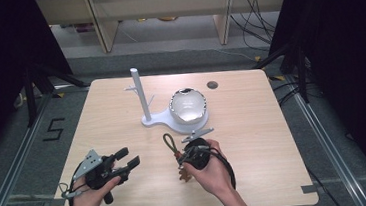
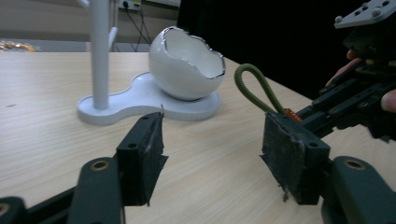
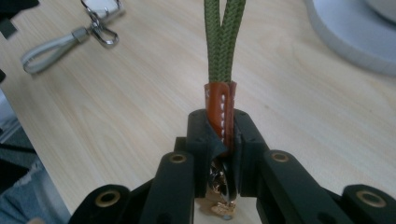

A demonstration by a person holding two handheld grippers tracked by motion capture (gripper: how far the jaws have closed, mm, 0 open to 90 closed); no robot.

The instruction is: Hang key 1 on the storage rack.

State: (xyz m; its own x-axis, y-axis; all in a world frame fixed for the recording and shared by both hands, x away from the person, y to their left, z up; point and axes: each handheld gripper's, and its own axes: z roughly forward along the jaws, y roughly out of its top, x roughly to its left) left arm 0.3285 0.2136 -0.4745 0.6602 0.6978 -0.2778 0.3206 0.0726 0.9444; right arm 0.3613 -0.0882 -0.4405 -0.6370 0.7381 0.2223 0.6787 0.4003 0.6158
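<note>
My right gripper [image 1: 179, 156] [image 3: 222, 130] is shut on a keychain, its pads pinching the brown leather tab [image 3: 220, 107]. The keychain's green cord loop [image 1: 168, 142] [image 2: 254, 88] [image 3: 222, 42] sticks out past the jaws, and a gold clasp [image 3: 219, 200] hangs below them. My left gripper [image 1: 129, 158] [image 2: 212, 154] stands open and holds nothing, near the table's front left. A white stand rests mid-table, with an upright post [image 1: 137, 89] [image 2: 99, 51], a flat base [image 1: 155, 119] [image 2: 140, 100] and a cracked-egg bowl [image 1: 187, 105] [image 2: 187, 63]. The right gripper hovers just in front of the base.
A second key ring with a grey strap [image 3: 65, 39] lies on the wooden table [image 1: 253, 127] near the left hand. A round cable hole [image 1: 212, 85] sits at the back right. Dark curtains and stand legs flank the table.
</note>
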